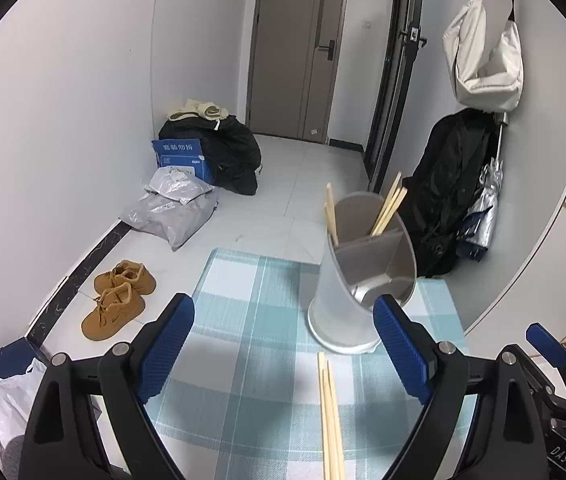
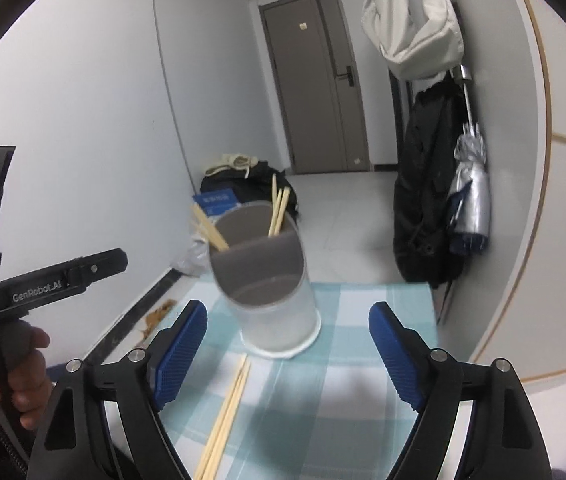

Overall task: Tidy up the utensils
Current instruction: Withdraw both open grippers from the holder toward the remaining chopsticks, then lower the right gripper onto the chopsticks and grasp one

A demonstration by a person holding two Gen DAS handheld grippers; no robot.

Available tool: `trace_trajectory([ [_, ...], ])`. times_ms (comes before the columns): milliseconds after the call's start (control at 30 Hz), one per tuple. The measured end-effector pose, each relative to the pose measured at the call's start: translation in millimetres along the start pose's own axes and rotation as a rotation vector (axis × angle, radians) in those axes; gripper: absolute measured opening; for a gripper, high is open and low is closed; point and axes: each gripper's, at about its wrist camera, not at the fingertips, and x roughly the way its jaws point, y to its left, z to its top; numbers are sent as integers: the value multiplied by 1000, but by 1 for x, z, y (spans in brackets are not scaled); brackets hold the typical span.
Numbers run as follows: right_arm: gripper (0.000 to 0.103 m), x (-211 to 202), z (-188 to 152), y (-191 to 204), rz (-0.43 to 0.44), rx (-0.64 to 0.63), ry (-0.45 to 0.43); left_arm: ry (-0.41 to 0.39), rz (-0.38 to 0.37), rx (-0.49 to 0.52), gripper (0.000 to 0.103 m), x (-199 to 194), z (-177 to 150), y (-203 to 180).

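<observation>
I see both tools gaping wide and empty: left tool (image 1: 285, 334), right tool (image 2: 288, 344). Loose chopsticks (image 1: 331, 416) lie on my desk (image 1: 243, 320) before the divided holder (image 1: 363, 280), which holds more.

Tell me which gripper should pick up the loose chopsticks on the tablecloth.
Probably the left gripper: the chopsticks lie between its open jaws. For the right gripper they sit beside its left finger.

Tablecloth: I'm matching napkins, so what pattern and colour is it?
The tablecloth is a light teal-and-white plaid, clearest in the left wrist view.
</observation>
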Motion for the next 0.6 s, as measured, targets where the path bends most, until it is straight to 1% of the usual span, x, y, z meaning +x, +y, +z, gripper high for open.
trace_trajectory([
  [100, 83, 5, -11, -4, 4, 28, 25, 10, 8, -5, 88, 4, -12, 3],
  [200, 83, 10, -21, -6, 11, 49, 55, 38, 11, -8, 88, 13, -22, 7],
  [400, 83, 24, -39, 0, 24, 37, 119, 83, 16, -6, 88, 28, -41, 13],
  [533, 83, 35, -49, 1, -13, 46, 166, 94, 31, 5, 88, 36, -50, 19],
  [600, 83, 42, -54, 0, -16, 56, 196, 115, 27, 3, 88, 40, -52, 21],
])
